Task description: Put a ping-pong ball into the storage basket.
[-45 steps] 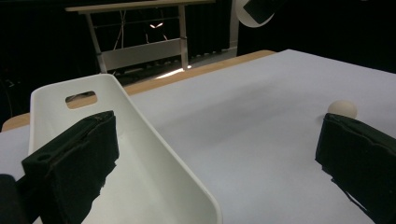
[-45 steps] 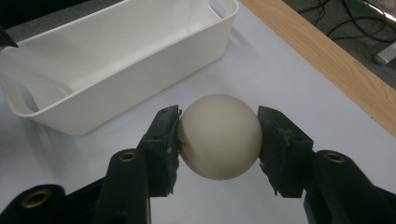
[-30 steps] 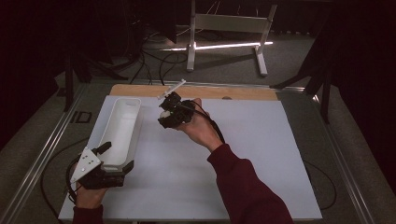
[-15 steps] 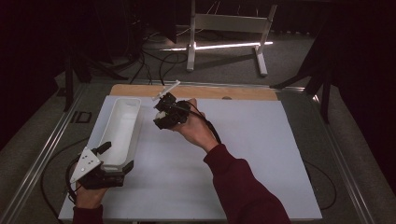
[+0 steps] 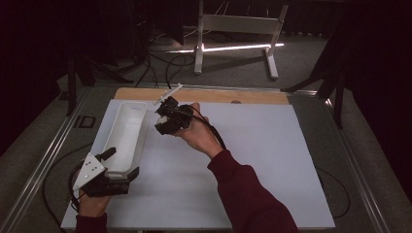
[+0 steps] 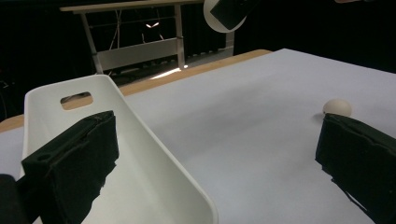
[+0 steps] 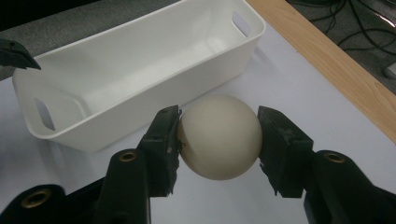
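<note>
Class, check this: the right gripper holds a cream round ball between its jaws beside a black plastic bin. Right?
Wrong in one respect: the long plastic bin is white, not black, as the right gripper view shows. The right gripper does clamp the cream round ball.

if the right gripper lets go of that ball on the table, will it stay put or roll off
The ball is smooth and round, with no flat side, so it would probably roll on the flat table. It keeps its shape between the pads of the right gripper, so it seems stiff. Dropped into the bin, its walls should stop it.
</note>
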The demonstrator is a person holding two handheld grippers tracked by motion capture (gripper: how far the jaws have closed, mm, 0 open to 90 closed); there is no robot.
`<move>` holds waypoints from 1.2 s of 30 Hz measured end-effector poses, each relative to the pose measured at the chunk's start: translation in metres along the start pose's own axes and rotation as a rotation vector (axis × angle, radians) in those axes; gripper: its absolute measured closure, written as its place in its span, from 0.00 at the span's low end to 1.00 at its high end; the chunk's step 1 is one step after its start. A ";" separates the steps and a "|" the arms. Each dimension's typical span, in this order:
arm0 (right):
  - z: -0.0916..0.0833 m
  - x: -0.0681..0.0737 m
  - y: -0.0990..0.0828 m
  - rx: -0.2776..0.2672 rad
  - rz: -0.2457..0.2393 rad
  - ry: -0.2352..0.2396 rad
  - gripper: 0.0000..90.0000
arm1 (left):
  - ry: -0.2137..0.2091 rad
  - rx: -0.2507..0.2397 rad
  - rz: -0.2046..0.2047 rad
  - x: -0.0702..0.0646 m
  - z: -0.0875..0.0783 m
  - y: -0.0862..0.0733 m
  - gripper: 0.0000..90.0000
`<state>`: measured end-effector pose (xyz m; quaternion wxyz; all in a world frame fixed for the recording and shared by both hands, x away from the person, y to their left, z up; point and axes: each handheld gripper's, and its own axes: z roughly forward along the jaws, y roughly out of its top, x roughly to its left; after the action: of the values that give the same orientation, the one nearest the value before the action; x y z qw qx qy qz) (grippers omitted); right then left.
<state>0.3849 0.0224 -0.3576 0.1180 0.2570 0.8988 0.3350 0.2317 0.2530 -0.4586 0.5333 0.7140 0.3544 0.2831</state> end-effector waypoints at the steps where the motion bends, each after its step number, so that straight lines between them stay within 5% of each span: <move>1: 0.000 0.001 0.001 -0.001 0.006 0.004 0.56 | 0.000 0.000 0.000 0.000 0.000 0.000 0.00; 36: 0.010 0.014 0.016 -0.006 -0.015 0.033 0.56 | -0.004 0.002 -0.001 0.000 0.001 0.000 0.00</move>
<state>0.3829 0.0463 -0.3548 0.1065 0.2446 0.9014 0.3411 0.2321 0.2525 -0.4589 0.5334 0.7150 0.3539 0.2812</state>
